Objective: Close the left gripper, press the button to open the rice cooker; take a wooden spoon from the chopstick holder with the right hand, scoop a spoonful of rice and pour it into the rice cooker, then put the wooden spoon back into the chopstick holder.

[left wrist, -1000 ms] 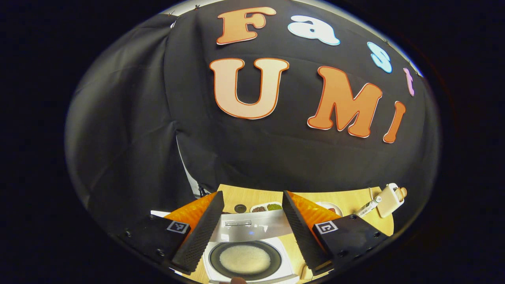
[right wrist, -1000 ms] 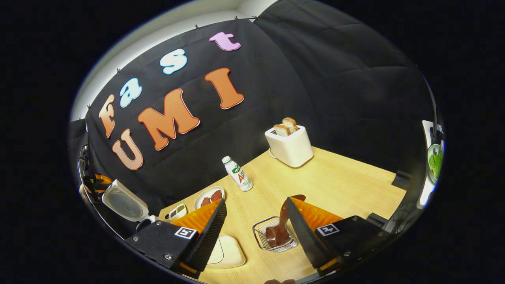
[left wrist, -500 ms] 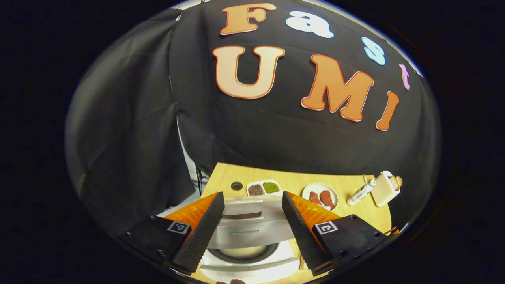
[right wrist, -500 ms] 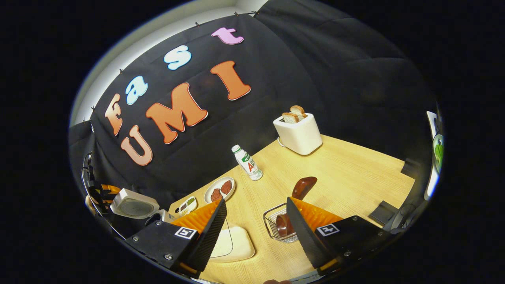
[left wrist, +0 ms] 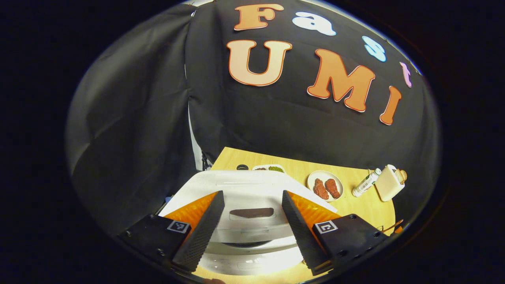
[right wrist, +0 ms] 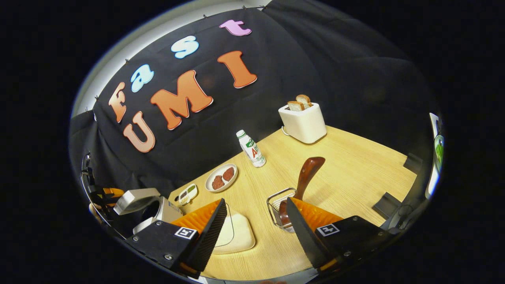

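The white rice cooker [left wrist: 252,260] sits right under my left gripper [left wrist: 252,192]. Its lid [left wrist: 244,183] is tilted down over the pot, with a dark gap left at the front. The left gripper is open, and its fingers straddle the lid's dark handle recess [left wrist: 252,213] without pressing on it. In the right gripper view the cooker [right wrist: 158,209] stands at the far left with its lid partly raised. The wooden spoon [right wrist: 307,173] stands bowl down in the wire chopstick holder [right wrist: 276,201]. My right gripper [right wrist: 256,200] hovers open and empty above the table, beside the holder. A white dish of rice [right wrist: 236,234] lies below it.
A white toaster [right wrist: 303,122] holding bread stands at the back of the wooden table [right wrist: 355,169]. Near it are a small bottle [right wrist: 251,149], a plate of brown food [right wrist: 221,178] and a small divided dish [right wrist: 186,194]. The table's edge runs along the right.
The cooker lid has swung down from fully open, hiding the rice in the pot. The right gripper has drawn back and up from the holder; the spoon stays in it.
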